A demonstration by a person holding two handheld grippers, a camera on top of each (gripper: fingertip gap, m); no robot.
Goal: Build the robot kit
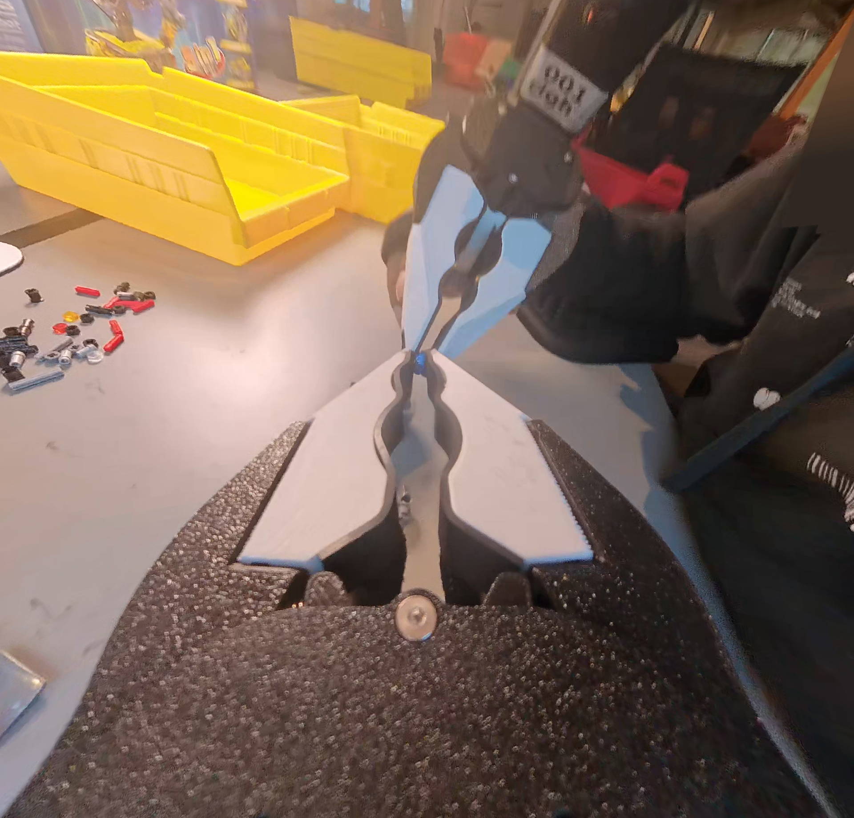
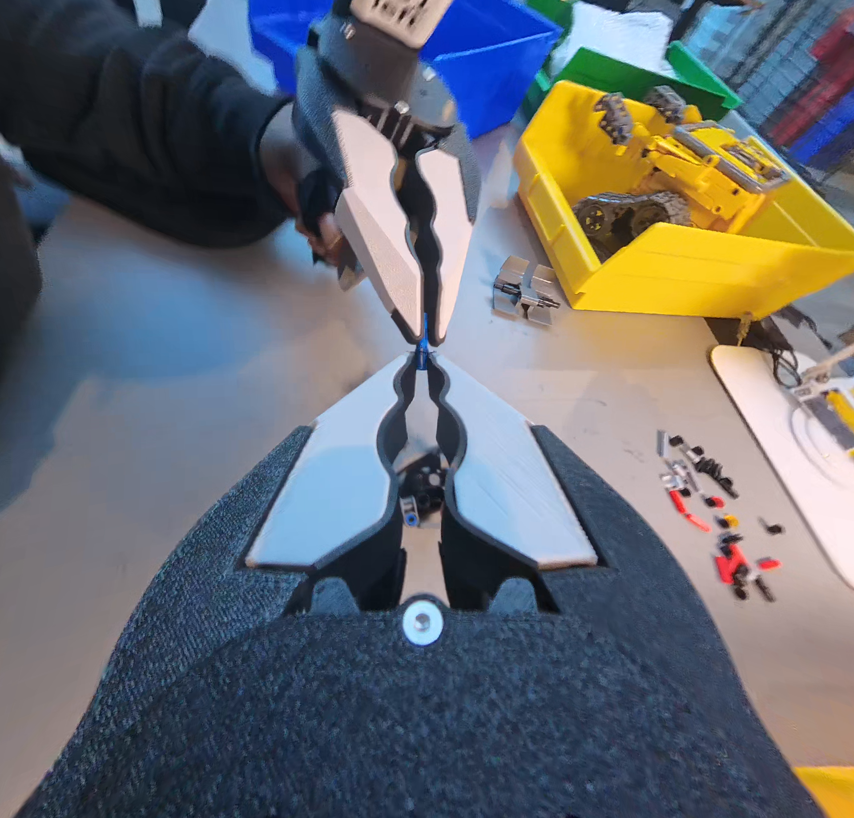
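My left gripper (image 1: 418, 355) and my right gripper (image 2: 421, 362) meet tip to tip above the grey table. A small blue pin (image 1: 419, 361) is pinched between my left gripper's fingertips. In the right wrist view the blue pin (image 2: 422, 352) runs from my right gripper's closed tips up into the closed tips of the left gripper (image 2: 424, 333), which comes down from above. In the left wrist view the right gripper (image 1: 423, 345) comes in from the upper right, held by a person's hand in a dark sleeve. Both grippers grip the pin.
Yellow bins (image 1: 185, 185) and loose small red, black and grey parts (image 1: 69, 329) lie left. A yellow bin (image 2: 693, 282) holds a yellow tracked model (image 2: 670, 181). Blue bin (image 2: 485, 56), green bin (image 2: 624, 74), grey part (image 2: 524, 294), more loose parts (image 2: 716, 509). Only a small space, under 4 cm, lies between the two pairs of fingers.
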